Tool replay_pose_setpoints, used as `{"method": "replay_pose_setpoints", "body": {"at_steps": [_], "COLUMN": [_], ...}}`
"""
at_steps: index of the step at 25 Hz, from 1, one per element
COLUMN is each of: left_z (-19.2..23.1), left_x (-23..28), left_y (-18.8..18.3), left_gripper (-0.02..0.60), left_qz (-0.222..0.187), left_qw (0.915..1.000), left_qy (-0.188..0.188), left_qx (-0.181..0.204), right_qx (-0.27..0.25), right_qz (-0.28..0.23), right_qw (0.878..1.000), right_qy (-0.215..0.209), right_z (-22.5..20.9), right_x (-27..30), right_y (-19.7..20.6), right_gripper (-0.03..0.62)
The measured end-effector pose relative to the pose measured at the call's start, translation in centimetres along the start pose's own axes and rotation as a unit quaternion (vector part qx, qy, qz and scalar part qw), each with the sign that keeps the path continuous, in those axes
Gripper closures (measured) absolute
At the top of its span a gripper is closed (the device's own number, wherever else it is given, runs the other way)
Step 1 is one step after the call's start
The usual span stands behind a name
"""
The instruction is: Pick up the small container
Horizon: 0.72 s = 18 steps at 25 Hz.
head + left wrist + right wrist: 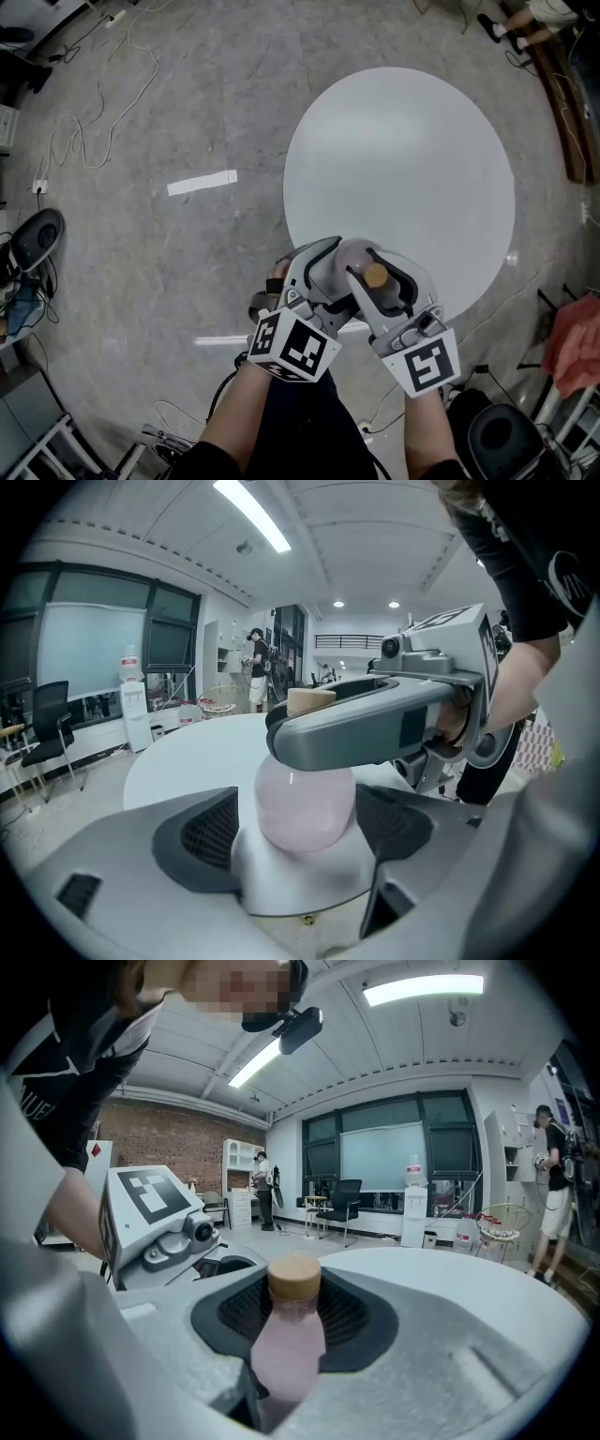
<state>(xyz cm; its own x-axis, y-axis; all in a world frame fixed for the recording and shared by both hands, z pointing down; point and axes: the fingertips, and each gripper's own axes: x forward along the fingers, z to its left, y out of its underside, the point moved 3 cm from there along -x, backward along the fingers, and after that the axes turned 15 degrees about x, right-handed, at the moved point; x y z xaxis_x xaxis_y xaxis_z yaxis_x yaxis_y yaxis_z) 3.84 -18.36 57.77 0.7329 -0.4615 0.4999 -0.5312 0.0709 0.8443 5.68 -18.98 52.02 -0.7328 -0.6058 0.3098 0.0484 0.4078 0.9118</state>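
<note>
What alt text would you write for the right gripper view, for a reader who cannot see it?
The right gripper holds a small pink container with a tan cap upright between its jaws. Behind it are a round white table and large windows.

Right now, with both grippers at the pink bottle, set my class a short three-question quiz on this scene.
1. True or false: the right gripper is shut on the bottle.
2. What colour is the cap?
3. The left gripper is: A open, with the bottle between its jaws; B shut on the bottle; C far from the bottle.
Key: 1 true; 2 tan; 3 A.
</note>
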Motion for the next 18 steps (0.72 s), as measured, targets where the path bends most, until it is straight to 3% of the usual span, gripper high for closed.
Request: {"method": "replay_pose_setpoints", "body": {"at_steps": [18], "left_z": [-0.8], "left_x": [0.5], "left_y": [0.5], "left_gripper": [0.218], "left_qz": [0.025], "left_qw": [0.9979], "left_qy": [0.040], "left_qx": [0.044], "right_qx": [-0.007], "right_qz": [0.014], "right_qw": [0.999], "right_qy": [-0.034], "right_z": [2.1], "right_x": [0.6], "right_y": [0.8], "right_gripper": [0.461]}}
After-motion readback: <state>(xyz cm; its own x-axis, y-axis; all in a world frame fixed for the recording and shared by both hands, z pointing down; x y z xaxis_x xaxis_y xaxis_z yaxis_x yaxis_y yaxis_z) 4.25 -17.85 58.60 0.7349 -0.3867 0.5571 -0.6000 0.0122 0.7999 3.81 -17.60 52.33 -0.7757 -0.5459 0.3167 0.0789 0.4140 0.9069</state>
